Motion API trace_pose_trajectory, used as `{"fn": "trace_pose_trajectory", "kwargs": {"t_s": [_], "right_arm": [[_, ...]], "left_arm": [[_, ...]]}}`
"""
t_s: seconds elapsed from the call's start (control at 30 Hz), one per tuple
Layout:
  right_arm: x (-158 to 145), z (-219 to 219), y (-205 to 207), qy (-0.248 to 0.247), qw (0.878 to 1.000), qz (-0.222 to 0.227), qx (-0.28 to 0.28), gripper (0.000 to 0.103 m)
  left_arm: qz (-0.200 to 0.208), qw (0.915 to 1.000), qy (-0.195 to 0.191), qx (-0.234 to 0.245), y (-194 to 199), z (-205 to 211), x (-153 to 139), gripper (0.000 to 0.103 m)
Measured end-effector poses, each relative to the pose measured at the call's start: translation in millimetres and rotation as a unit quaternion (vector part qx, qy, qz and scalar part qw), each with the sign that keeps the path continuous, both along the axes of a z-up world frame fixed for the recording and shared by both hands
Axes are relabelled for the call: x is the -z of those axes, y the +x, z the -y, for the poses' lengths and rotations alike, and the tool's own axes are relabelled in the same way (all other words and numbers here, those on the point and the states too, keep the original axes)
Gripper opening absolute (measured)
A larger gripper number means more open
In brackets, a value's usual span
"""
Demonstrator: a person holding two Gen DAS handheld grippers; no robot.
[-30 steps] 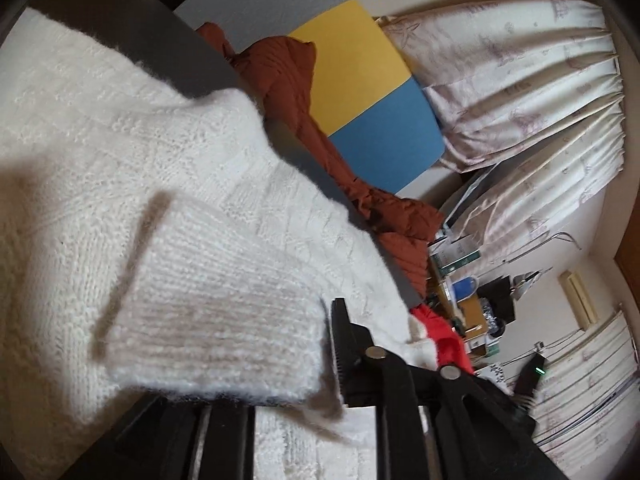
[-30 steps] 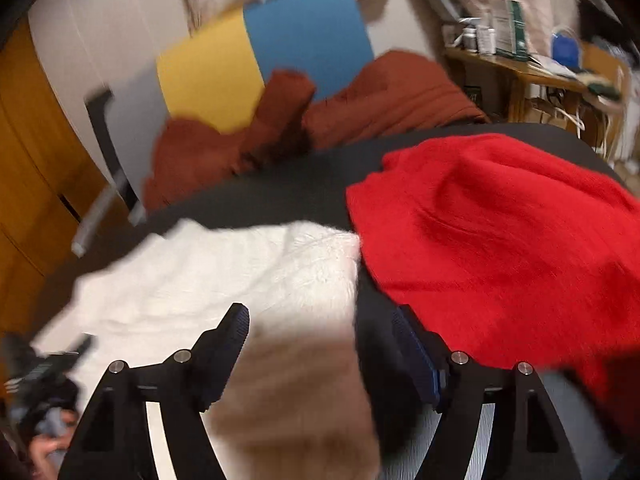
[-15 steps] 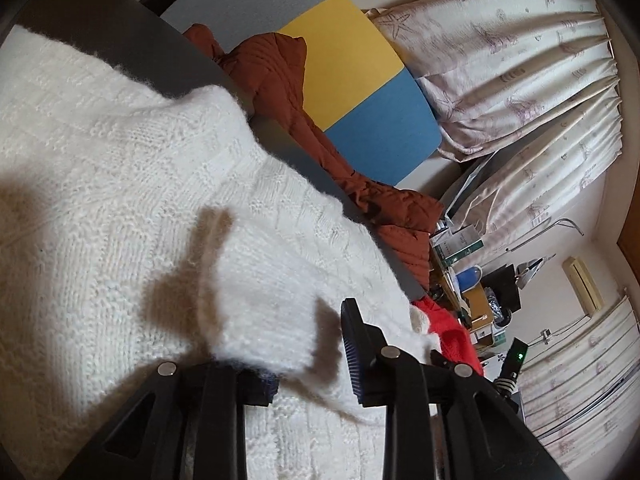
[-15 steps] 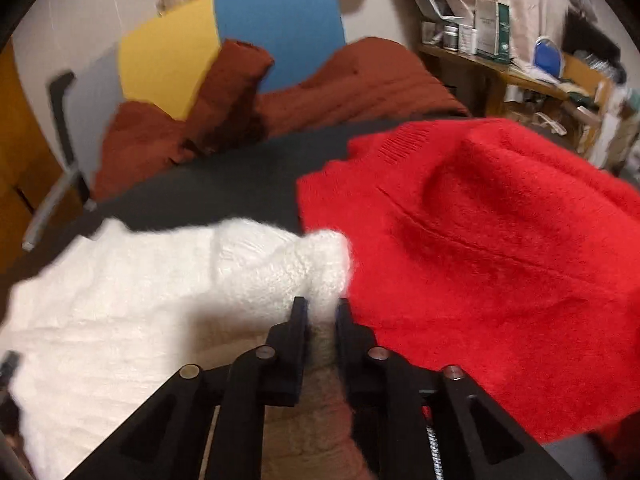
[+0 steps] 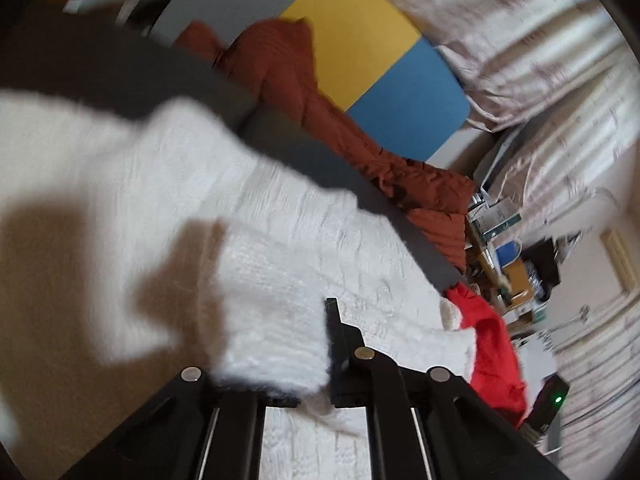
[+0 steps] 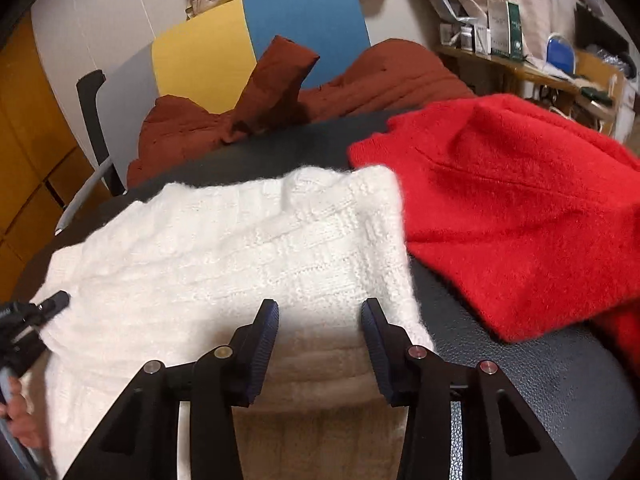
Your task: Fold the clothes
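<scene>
A white knit sweater [image 6: 224, 240] lies spread on the dark table [image 6: 540, 380]. My right gripper [image 6: 320, 320] stands open just above the sweater's near right corner, with nothing between its fingers. In the left wrist view, the sweater's ribbed sleeve cuff [image 5: 272, 320] sits between the fingers of my left gripper [image 5: 288, 344], which is shut on it. The cloth hides the left finger. The cuff hangs over the sweater's body [image 5: 120, 184]. The left gripper [image 6: 52, 304] also shows at the sweater's left edge in the right wrist view.
A red sweater [image 6: 520, 208] lies heaped to the right, touching the white one. A rust-brown garment [image 6: 380, 80] drapes over a grey, yellow and blue chair [image 6: 200, 52] behind the table. A cluttered shelf [image 6: 520, 52] stands at the far right. A hand [image 6: 16, 412] shows at the lower left.
My right gripper shut on the white sweater's right edge, then let go and now stands open. My left gripper has lowered the sleeve cuff across the sweater's body.
</scene>
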State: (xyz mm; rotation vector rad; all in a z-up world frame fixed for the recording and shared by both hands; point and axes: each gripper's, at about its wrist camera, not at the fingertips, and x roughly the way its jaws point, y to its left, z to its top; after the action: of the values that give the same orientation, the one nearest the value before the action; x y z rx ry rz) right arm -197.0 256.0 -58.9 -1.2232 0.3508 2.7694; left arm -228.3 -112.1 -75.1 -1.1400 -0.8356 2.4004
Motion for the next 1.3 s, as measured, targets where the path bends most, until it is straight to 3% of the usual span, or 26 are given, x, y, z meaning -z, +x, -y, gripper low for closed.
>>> {"fn": "trace_pose_trajectory", "kwargs": {"t_s": [0.07,0.13,0.27,0.43,0.63,0.73,0.83,1.03,1.1,1.23,1.3], "right_arm": [[-0.5,3.7,0.4,0.009,1.000,0.000,-0.003,0.052],[-0.9,10.1,3.3,0.018,1.000,0.000,-0.011,0.057],[-0.1,20.8,1.0,0.042,0.999,0.005,-0.020,0.067],[2.9,22.9,-9.1,0.048,0.999,0.006,-0.022,0.068],[3.8,24.3,-10.9,0.050,0.999,0.004,-0.021,0.069],[4.3,23.7,-11.0,0.049,0.999,0.003,-0.022,0.070],[4.2,24.2,-10.6,0.053,0.998,0.003,-0.022,0.070],[4.1,23.9,-10.0,0.052,0.998,0.002,-0.023,0.071],[4.3,24.2,-9.8,0.051,0.998,0.001,-0.024,0.072],[4.4,25.2,-9.8,0.053,0.998,0.001,-0.025,0.073],[4.5,25.4,-9.8,0.054,0.998,0.001,-0.025,0.073]], "left_arm": [[-0.042,0.9991,0.003,-0.008,7.7,6.3,-11.6,0.006],[-0.050,0.9983,-0.026,-0.014,11.9,7.8,-7.5,0.006],[-0.008,0.9996,0.009,-0.025,9.4,24.1,12.6,0.010],[0.034,0.9972,0.052,-0.043,11.9,49.5,26.5,0.015],[0.013,0.9880,0.047,-0.147,41.5,130.8,7.2,0.019],[0.016,0.9784,0.027,-0.204,58.0,179.1,2.5,0.022],[0.028,0.9635,0.000,-0.266,74.2,228.9,0.7,0.027],[0.075,0.9139,-0.018,-0.399,94.1,317.8,5.1,0.030],[0.096,0.9025,-0.019,-0.419,93.9,337.6,11.4,0.033],[0.144,0.8995,-0.028,-0.411,81.1,363.4,29.1,0.034],[0.135,0.9009,-0.047,-0.410,75.3,364.8,28.0,0.035]]}}
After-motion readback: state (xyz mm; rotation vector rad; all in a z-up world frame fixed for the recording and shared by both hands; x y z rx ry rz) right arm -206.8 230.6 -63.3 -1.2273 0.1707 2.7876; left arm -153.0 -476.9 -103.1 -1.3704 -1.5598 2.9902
